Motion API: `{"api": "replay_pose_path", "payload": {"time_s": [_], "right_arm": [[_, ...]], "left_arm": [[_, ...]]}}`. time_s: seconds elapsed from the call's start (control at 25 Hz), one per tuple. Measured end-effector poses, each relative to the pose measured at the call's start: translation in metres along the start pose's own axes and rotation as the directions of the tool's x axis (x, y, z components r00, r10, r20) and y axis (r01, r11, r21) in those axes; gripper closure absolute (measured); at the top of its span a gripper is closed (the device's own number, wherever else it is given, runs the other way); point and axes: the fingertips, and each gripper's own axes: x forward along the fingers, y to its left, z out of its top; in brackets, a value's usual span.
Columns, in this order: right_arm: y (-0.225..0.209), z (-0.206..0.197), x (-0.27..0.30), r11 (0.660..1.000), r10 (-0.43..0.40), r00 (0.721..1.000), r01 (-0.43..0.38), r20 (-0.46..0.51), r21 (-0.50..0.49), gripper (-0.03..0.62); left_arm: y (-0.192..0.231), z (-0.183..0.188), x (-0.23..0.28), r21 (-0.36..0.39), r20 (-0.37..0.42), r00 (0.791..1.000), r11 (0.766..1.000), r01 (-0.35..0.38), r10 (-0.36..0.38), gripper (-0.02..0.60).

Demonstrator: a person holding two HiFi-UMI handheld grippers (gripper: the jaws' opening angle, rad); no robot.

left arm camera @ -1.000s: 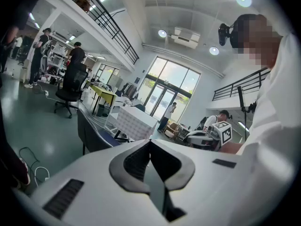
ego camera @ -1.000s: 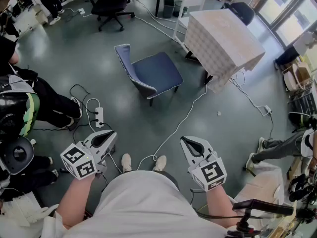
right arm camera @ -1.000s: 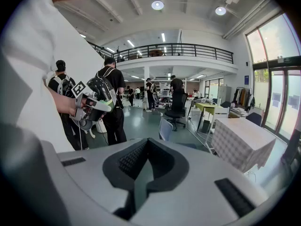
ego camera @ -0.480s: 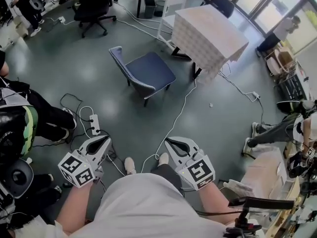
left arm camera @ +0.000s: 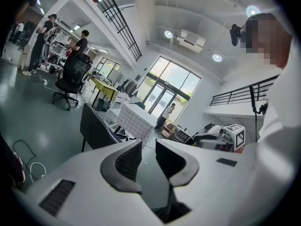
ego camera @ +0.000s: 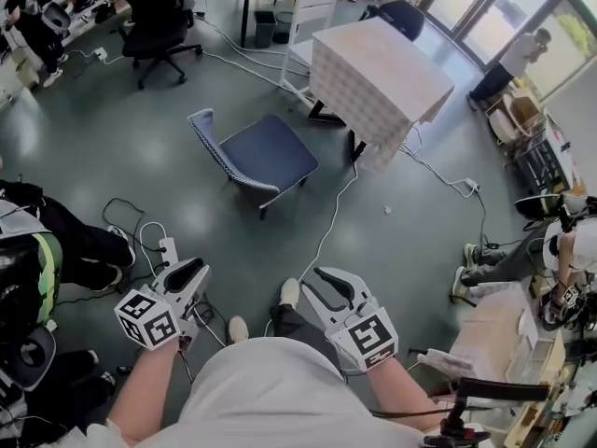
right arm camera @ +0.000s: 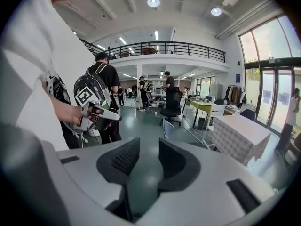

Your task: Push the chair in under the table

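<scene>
A blue padded chair (ego camera: 254, 153) stands on the grey floor, pulled away from the table (ego camera: 378, 63), which wears a pale checked cloth. Chair (left arm camera: 96, 125) and table (left arm camera: 136, 121) lie far ahead in the left gripper view; the right gripper view has the chair (right arm camera: 168, 127) left of the table (right arm camera: 241, 130). My left gripper (ego camera: 193, 272) and right gripper (ego camera: 318, 283) hang low near my body, well short of the chair. Both sets of jaws are opening, with nothing between them.
A white cable (ego camera: 322, 241) runs across the floor from the table toward my feet. A power strip (ego camera: 169, 250) and black cords lie at the left beside a seated person (ego camera: 56, 250). A black office chair (ego camera: 154, 17) and a white chair (ego camera: 306, 19) stand farther off.
The jaws of both grippers have parted. Both grippers have sunk lower and I have stepped forward, one foot now ahead of the other; the chair has not moved.
</scene>
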Motion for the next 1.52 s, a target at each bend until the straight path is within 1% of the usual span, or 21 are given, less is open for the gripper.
{"api": "replay_pose_path", "payload": {"time_s": [0.12, 0.28, 0.44, 0.56, 0.64, 0.72, 0.84, 0.96, 1.04, 1.08, 1.2, 1.28, 1.44, 1.52], "right_arm": [[-0.038, 0.003, 0.007, 1.0, 0.0, 1.0, 0.0, 0.022, -0.002, 0.468], [-0.098, 0.011, 0.015, 1.0, 0.003, 0.999, -0.003, 0.04, -0.001, 0.468], [-0.156, 0.013, 0.011, 0.999, 0.022, 0.998, -0.02, 0.053, -0.036, 0.468], [-0.198, 0.005, 0.009, 0.999, 0.019, 0.999, -0.017, 0.042, -0.041, 0.468], [-0.221, 0.0, 0.016, 0.999, 0.013, 1.0, -0.013, 0.017, -0.031, 0.468], [-0.235, 0.0, 0.026, 1.0, 0.014, 1.0, -0.014, 0.007, -0.015, 0.468], [-0.248, 0.007, 0.046, 1.0, 0.019, 1.0, -0.019, 0.012, 0.001, 0.468], [-0.261, 0.013, 0.067, 1.0, 0.014, 1.0, -0.014, 0.009, 0.004, 0.468], [-0.267, 0.021, 0.081, 1.0, 0.008, 1.0, -0.008, 0.008, 0.008, 0.468], [-0.268, 0.027, 0.089, 1.0, 0.005, 1.0, -0.005, 0.006, 0.007, 0.468], [-0.273, 0.044, 0.112, 1.0, -0.009, 1.0, 0.009, 0.0, 0.006, 0.468], [-0.278, 0.053, 0.127, 1.0, -0.028, 1.0, 0.028, -0.006, 0.007, 0.468], [-0.285, 0.057, 0.148, 0.997, -0.06, 0.998, 0.061, -0.029, 0.047, 0.468], [-0.29, 0.058, 0.153, 0.997, -0.059, 0.997, 0.061, -0.044, 0.055, 0.47]], "left_arm": [[0.009, 0.005, 0.036, -0.037, -0.008, 0.999, 0.999, -0.032, 0.032, 0.465], [0.028, 0.026, 0.084, -0.069, -0.022, 0.996, 0.994, -0.088, 0.087, 0.429], [0.048, 0.042, 0.125, -0.114, -0.008, 0.984, 0.977, -0.179, 0.18, 0.414], [0.069, 0.055, 0.155, -0.151, 0.01, 0.969, 0.959, -0.241, 0.246, 0.405], [0.09, 0.063, 0.172, -0.19, 0.01, 0.956, 0.939, -0.287, 0.294, 0.397], [0.114, 0.067, 0.185, -0.236, -0.004, 0.941, 0.914, -0.329, 0.338, 0.383], [0.149, 0.07, 0.198, -0.27, -0.032, 0.92, 0.883, -0.384, 0.391, 0.37], [0.177, 0.065, 0.217, -0.289, -0.068, 0.911, 0.866, -0.409, 0.407, 0.364], [0.201, 0.063, 0.23, -0.3, -0.102, 0.901, 0.85, -0.432, 0.422, 0.36], [0.214, 0.062, 0.235, -0.312, -0.12, 0.894, 0.838, -0.448, 0.433, 0.357], [0.255, 0.061, 0.251, -0.366, -0.167, 0.868, 0.788, -0.494, 0.467, 0.341], [0.281, 0.062, 0.262, -0.388, -0.196, 0.854, 0.761, -0.519, 0.483, 0.337], [0.32, 0.055, 0.288, -0.396, -0.274, 0.832, 0.732, -0.555, 0.483, 0.334], [0.329, 0.044, 0.301, -0.438, -0.32, 0.829, 0.705, -0.558, 0.458, 0.334]]}}
